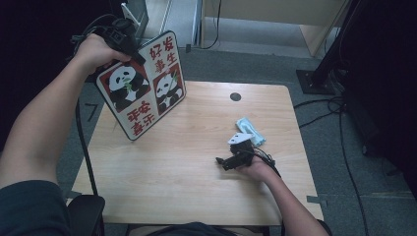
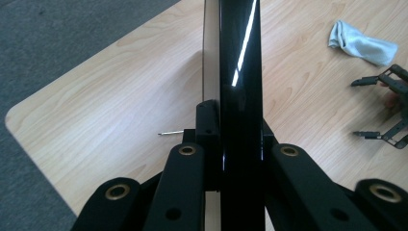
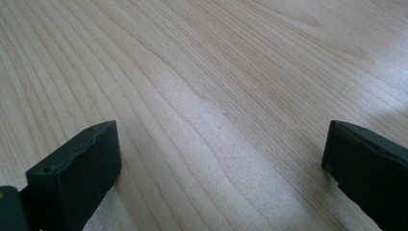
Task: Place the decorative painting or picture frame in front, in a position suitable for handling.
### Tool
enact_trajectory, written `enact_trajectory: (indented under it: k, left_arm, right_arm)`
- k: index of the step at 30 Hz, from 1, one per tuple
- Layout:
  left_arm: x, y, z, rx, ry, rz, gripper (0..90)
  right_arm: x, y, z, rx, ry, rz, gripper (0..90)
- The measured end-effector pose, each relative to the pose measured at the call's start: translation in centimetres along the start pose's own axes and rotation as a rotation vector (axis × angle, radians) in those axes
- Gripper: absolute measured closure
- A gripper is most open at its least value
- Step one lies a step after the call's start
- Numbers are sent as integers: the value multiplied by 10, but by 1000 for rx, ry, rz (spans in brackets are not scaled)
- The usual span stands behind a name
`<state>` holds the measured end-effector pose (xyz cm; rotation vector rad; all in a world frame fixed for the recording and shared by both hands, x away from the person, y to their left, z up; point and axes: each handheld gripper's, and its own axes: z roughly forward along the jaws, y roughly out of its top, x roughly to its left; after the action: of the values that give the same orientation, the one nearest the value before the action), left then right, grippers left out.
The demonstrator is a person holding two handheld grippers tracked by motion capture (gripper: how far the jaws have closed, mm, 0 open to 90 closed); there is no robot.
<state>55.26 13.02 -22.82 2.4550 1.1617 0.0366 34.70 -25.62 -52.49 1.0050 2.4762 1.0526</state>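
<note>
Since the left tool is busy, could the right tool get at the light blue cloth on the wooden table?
Probably yes: the right tool, open and empty, rests beside the light blue cloth with bare table between them.

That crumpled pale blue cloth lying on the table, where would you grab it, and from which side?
Grip the cloth at its raised middle fold, coming straight down from above. It lies flat and bunched on the table, so its edges offer little to pinch. The open right gripper beside it is probably best placed.
</note>
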Motion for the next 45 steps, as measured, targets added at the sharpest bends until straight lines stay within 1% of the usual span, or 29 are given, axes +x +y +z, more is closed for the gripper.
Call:
enact_trajectory:
  k: [4, 6, 11, 16, 21, 23, 27, 28, 32, 35, 39, 45]
  left_arm:
    - [-8, -7, -12, -7, -20, 6, 816]
    - [-15, -12, -18, -13, -25, 5, 816]
    - [-34, -26, -29, -31, -33, 45, 816]
    - [-55, -39, -36, -46, -30, 58, 815]
    - [-70, -51, -32, -54, -48, 36, 815]
    - [-77, -54, -29, -53, -56, 35, 816]
    - [-90, -61, -24, -49, -71, 63, 815]
    - [-93, -62, -24, -49, -75, 67, 815]
    - [-105, -68, -21, -37, -81, 74, 815]
    - [-111, -70, -18, -34, -88, 89, 814]
    - [-115, -70, -10, -17, -104, 80, 814]
    - [-124, -70, 2, -20, -117, 89, 814]
  right_arm:
    - [0, 0, 0, 1, 1, 0, 0]
    - [0, 0, 0, 1, 1, 0, 0]
    - [0, 0, 0, 2, 0, 1, 0]
    - [0, 0, -1, 4, 3, -3, 0]
    - [-1, -4, -5, 5, 16, -16, 0]
    - [-1, -6, -7, 4, 25, -25, 0]
    - [-3, -10, -11, 6, 42, -42, 0]
    - [-4, -11, -12, 3, 45, -49, 0]
    - [-5, -13, -14, 3, 48, -51, 0]
    - [-5, -15, -15, 4, 49, -52, 0]
    - [-5, -16, -16, 2, 46, -52, 0]
    - [-4, -16, -17, 3, 42, -45, 0]
